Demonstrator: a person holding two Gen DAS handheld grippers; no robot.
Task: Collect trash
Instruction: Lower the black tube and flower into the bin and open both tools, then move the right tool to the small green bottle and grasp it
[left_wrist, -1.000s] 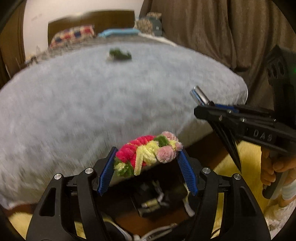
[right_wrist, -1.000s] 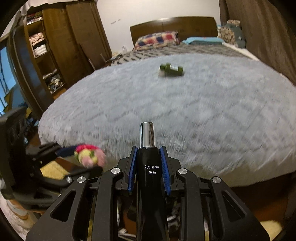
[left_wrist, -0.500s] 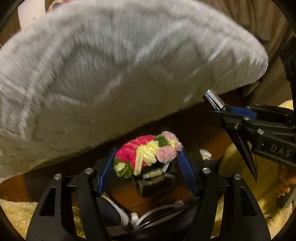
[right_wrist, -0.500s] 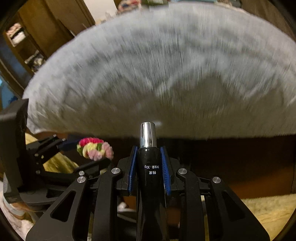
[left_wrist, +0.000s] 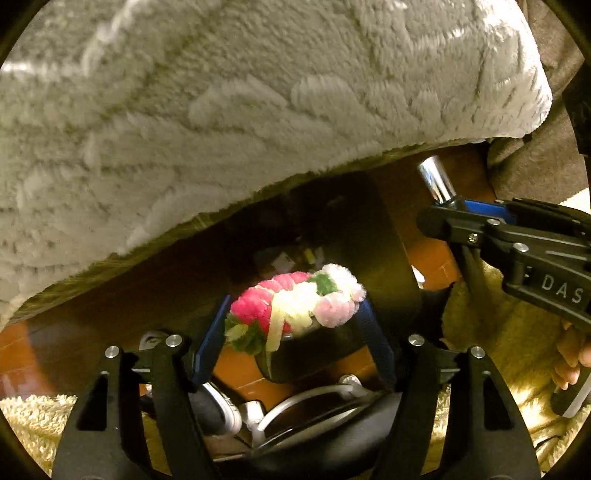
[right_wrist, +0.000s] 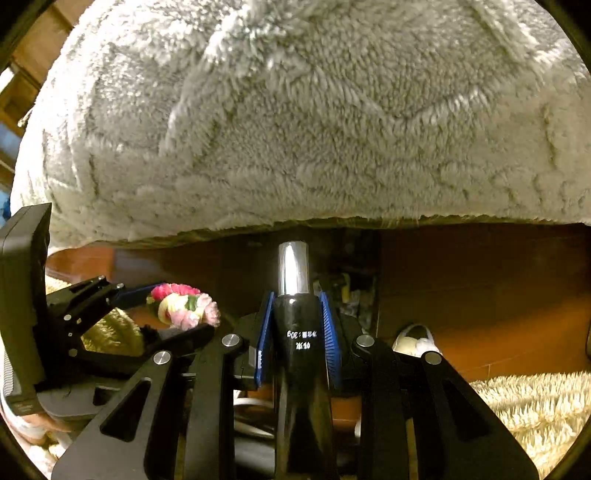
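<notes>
left claw (left_wrist: 293, 321) pinches a fuzzy pink, yellow and green pipe-cleaner bundle (left_wrist: 295, 304); right claw (right_wrist: 295, 321) clamps a black tube with chrome cap (right_wrist: 293, 332), both low beside the grey fleece-covered bed (right_wrist: 295, 129) (probably heading binward).

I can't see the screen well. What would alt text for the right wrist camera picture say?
A hand-held gripper clamps a black bottle with a shiny silver cap, pointing at the edge of a bed draped in a fluffy grey blanket. At left, a second hand-held gripper holds a pink, yellow and green fuzzy bundle. A shaggy cream rug lies lower right.
</notes>
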